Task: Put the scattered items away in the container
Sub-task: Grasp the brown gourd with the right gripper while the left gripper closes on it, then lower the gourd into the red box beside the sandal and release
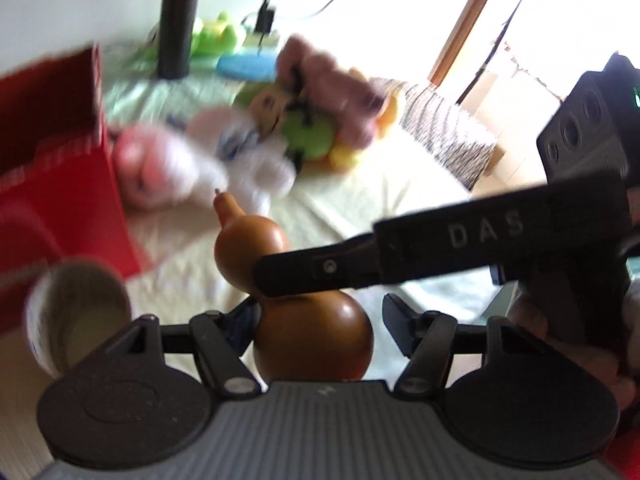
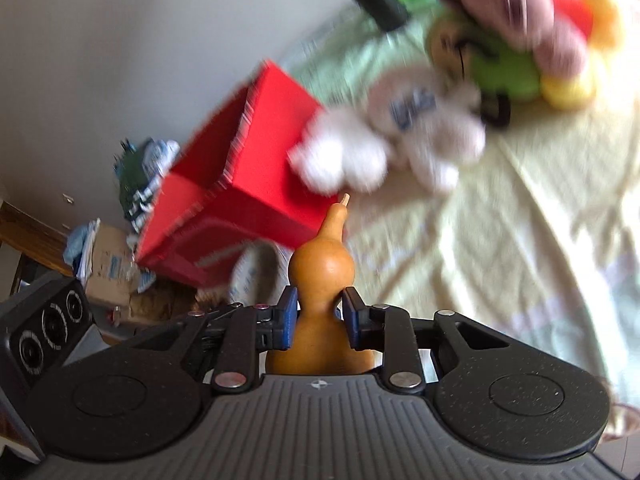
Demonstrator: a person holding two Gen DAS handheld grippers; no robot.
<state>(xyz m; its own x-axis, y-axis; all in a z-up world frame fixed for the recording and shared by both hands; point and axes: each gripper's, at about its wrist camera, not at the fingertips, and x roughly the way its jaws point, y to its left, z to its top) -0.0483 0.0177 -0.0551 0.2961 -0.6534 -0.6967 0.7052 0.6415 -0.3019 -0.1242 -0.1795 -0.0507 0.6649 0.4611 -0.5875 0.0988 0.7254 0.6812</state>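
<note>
A brown wooden gourd [image 2: 322, 272] is gripped at its waist by my right gripper [image 2: 320, 314], which is shut on it. In the left wrist view the same gourd [image 1: 312, 336] stands between the fingers of my left gripper [image 1: 320, 320], whose jaws stand wide and do not clamp it; the right gripper's finger [image 1: 320, 270] crosses in front. The red box [image 2: 248, 184] lies beyond, open side toward the left. A white and pink plush [image 1: 192, 160] and a green and mauve plush pile [image 1: 320, 112] lie on the pale cloth.
A paper cup [image 1: 76, 312] stands left of the left gripper, beside the red box [image 1: 56, 192]. A dark cylinder [image 1: 178, 20] and green toys [image 1: 216, 34] stand at the back. Cardboard clutter [image 2: 108, 268] lies on the floor beyond the edge.
</note>
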